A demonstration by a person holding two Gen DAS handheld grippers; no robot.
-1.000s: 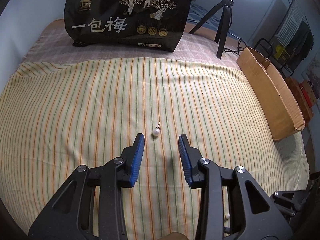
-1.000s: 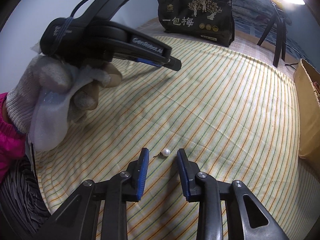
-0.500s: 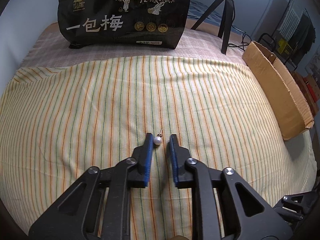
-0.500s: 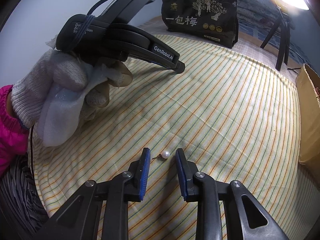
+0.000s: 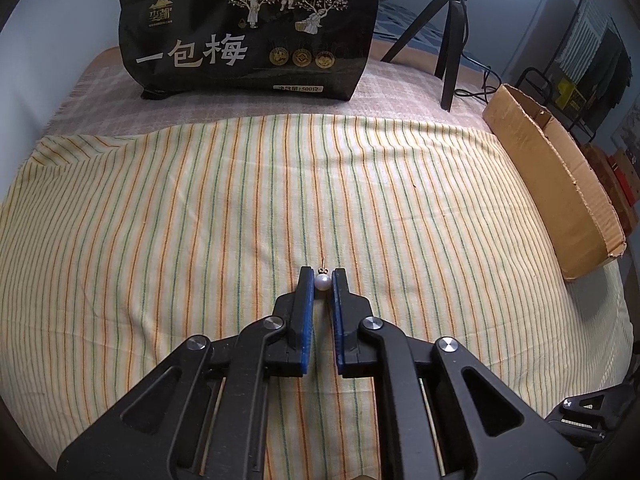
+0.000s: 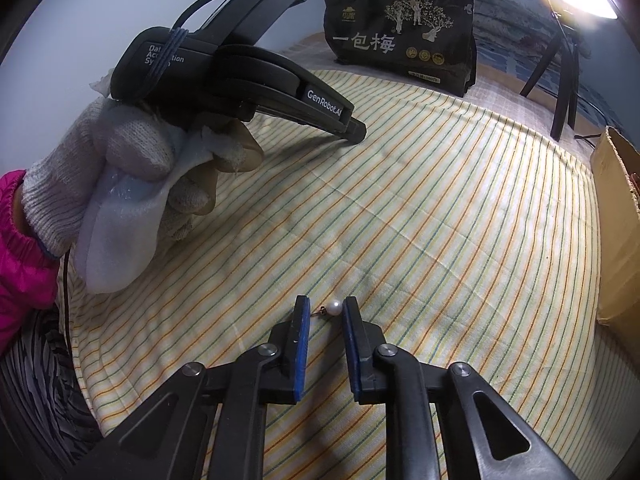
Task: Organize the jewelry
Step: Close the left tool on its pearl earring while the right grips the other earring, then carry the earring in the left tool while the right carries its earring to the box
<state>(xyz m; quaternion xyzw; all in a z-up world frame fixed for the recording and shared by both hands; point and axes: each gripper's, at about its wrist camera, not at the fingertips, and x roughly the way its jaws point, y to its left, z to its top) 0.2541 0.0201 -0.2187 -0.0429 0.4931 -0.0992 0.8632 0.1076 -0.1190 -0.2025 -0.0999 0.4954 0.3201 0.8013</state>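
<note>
Left gripper [image 5: 321,278] jaws pinch a pearl earring [image 5: 322,281] mid-bed on the striped cloth [image 5: 200,220]. Right gripper [image 6: 323,312] jaws slightly apart around another pearl earring [image 6: 334,307], near the cloth's front edge.

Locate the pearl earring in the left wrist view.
The pearl earring lies low centre on the striped cloth, pinched in the left gripper, post pointing toward the black bag.

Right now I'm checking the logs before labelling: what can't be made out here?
Cardboard box contents: left view, its wall hides them; right view, edge cuts it.
Earring post detail: right view, too small.
Left gripper grip on its pearl: right view, side-on body hides it.
</note>
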